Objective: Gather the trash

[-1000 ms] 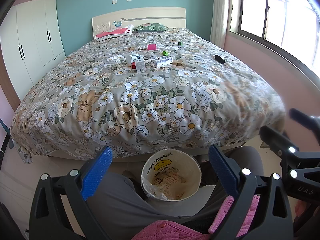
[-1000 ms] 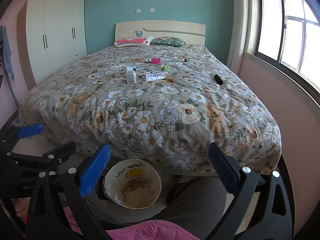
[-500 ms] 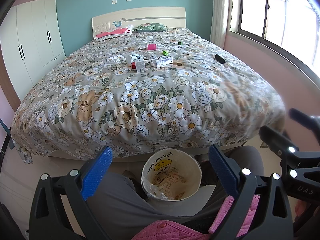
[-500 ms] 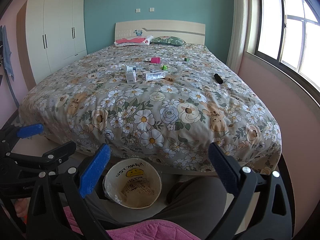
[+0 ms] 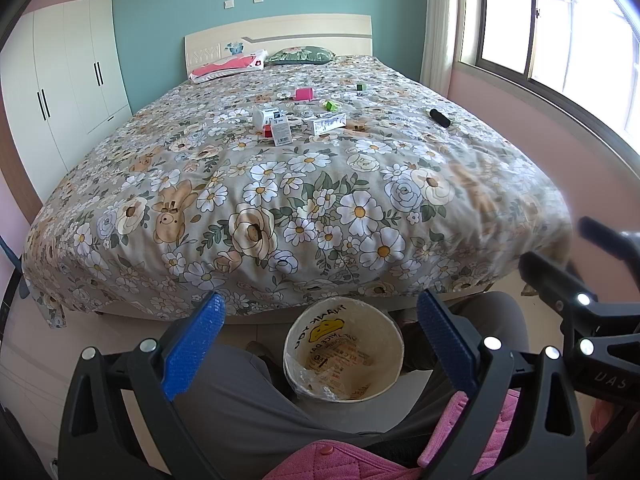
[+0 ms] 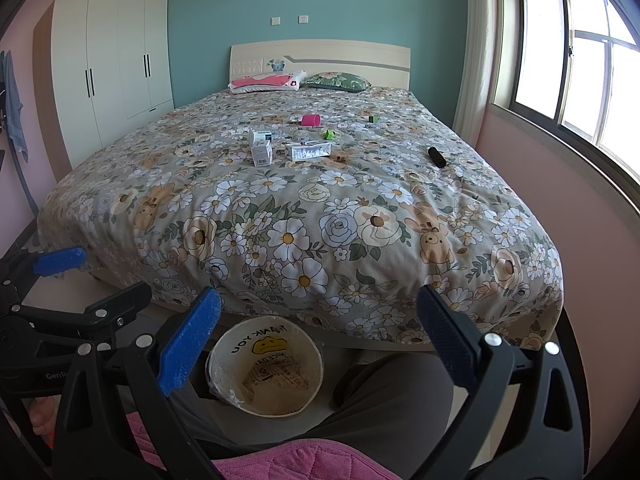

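Both tools idling low at the foot of the bed [image 5: 320, 208], nothing picked yet. Left tool [image 5: 318, 344] and right tool [image 6: 318, 340] both sitting wide open, nothing btwn the blue pads. Trash bin [image 5: 344, 354] w/ bag liner is standing on the floor just below the tools, btwn the person's knees, near edge of bed. Trash is lying mid-bed, well apart from the tools: white boxes [image 6: 261, 147], flat white carton [image 6: 310, 150] to their right, pink item [image 6: 311, 120] and green bit [image 6: 329, 134] farther back, small dark-green piece [image 6: 373, 119] far right, black cylinder [image 6: 437, 157] near right edge. Judgement: go nearest first, i.e. the boxes; needs a long reach over the duvet. Approach from above, jaws straddling the box's narrow side, and press lightly since the soft quilt will sink and tilt the box. The cylinder could roll, so grip across its axis.
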Tool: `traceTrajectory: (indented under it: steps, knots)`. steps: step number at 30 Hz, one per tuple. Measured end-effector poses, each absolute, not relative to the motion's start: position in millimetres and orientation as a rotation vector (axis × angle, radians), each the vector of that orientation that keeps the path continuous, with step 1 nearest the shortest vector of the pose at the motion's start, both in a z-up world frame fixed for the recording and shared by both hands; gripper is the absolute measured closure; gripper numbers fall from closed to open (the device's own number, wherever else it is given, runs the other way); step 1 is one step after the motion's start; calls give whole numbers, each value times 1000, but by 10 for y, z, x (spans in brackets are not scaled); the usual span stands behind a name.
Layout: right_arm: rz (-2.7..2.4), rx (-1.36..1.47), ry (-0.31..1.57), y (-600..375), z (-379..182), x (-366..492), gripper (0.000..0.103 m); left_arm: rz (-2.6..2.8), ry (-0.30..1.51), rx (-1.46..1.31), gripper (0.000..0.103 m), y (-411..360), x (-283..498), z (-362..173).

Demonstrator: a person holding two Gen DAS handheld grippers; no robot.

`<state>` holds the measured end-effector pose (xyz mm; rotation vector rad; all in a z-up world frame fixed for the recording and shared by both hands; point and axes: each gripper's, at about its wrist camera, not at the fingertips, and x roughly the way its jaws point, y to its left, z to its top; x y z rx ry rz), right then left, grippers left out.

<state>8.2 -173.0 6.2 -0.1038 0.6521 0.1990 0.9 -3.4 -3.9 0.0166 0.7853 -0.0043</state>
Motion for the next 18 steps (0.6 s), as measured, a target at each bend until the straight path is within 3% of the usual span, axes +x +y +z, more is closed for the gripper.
traceTrajectory:
  steps: [18]
  knots:
    - [209,-106,653,-1710,41,198,7,-5,801,0,5,52,96,-65]
